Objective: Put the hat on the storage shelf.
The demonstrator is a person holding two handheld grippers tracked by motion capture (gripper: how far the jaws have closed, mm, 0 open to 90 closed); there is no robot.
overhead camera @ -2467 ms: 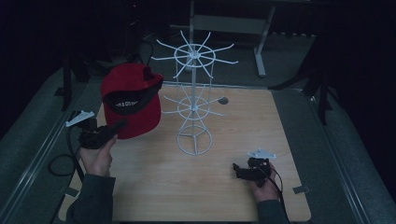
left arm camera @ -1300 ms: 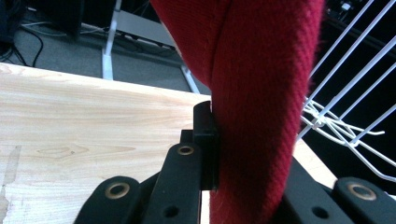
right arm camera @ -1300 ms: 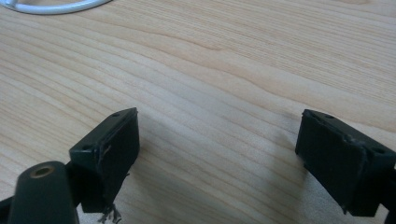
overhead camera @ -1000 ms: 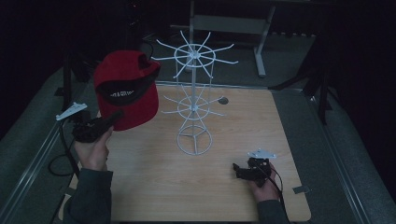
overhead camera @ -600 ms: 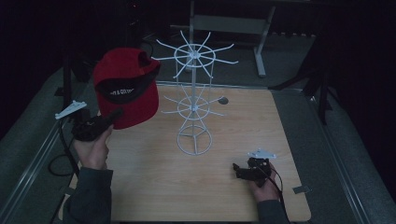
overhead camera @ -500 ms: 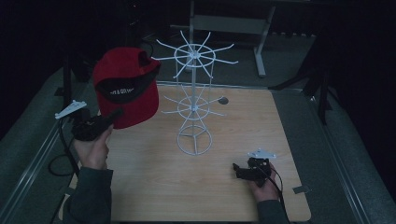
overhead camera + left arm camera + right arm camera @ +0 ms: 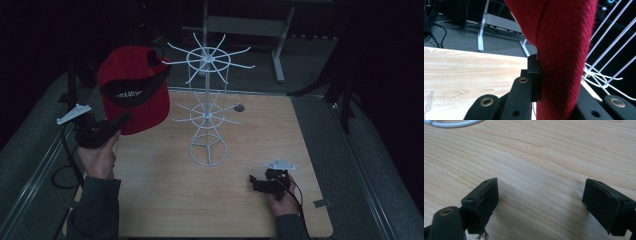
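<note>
Here, line by line, is what we see.

Cap: we see a red cap of soft, fuzzy knit-like fabric, domed, with a black band bearing white lettering too small to read; a black strap sits at its top edge.

Left gripper: the left gripper is pinching the cap's edge. In the left gripper view the red fabric fills the space between the jaws, one black jaw pressed flat against it.

Cap's place: it rises directly above and ahead of the left gripper, lifted clear of the table, its far side just beside the rack's upper arms; we cannot tell whether they touch.

Rack: we see a white wire rack, thin rods, a round ring base, and two tiers of spokes radiating like wheels. It stands ahead and to the right of the left gripper, and ahead and to the left of the right one.

Right gripper: the right gripper rests low at the table, jaws spread wide with nothing between them; in its own view we see worn matte black pads over bare wood.

Table: a pale wooden table, smooth, with long straight grain, rounded corners.

Hands: a left hand and a right hand hold the grippers.
</note>
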